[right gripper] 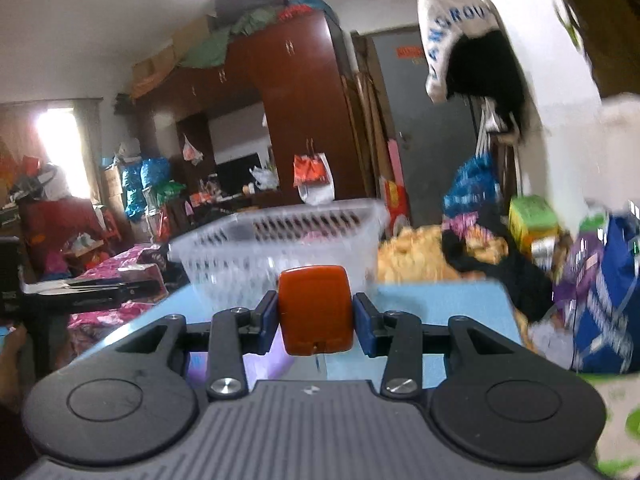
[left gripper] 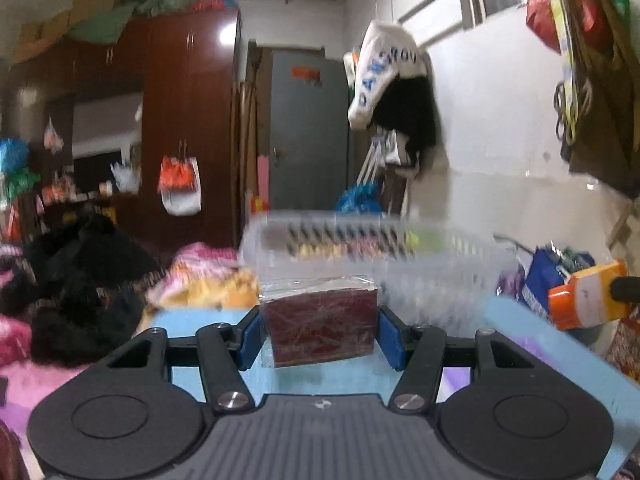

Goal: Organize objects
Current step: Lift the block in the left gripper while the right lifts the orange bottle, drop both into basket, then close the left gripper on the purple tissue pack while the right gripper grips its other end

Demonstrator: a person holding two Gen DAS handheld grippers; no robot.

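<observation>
My left gripper [left gripper: 319, 330] is shut on a dark red box in clear plastic wrap [left gripper: 320, 320], held above the light blue table [left gripper: 516, 344]. Just beyond it stands a clear slatted plastic basket [left gripper: 372, 248]. My right gripper [right gripper: 316, 318] is shut on an orange rounded block [right gripper: 315, 310], held above the blue table [right gripper: 440, 308]. The same basket [right gripper: 280, 240] stands ahead of it, slightly left. In the left wrist view, the other gripper's orange object [left gripper: 586, 294] shows at the right edge.
Piles of clothes and blankets [left gripper: 80, 280] lie left of the table. Bags and a blue sack [right gripper: 604, 300] crowd the right side. A brown wardrobe [left gripper: 188, 120] and a grey door [left gripper: 308, 128] stand behind. The left gripper's arm [right gripper: 80, 292] shows at left in the right wrist view.
</observation>
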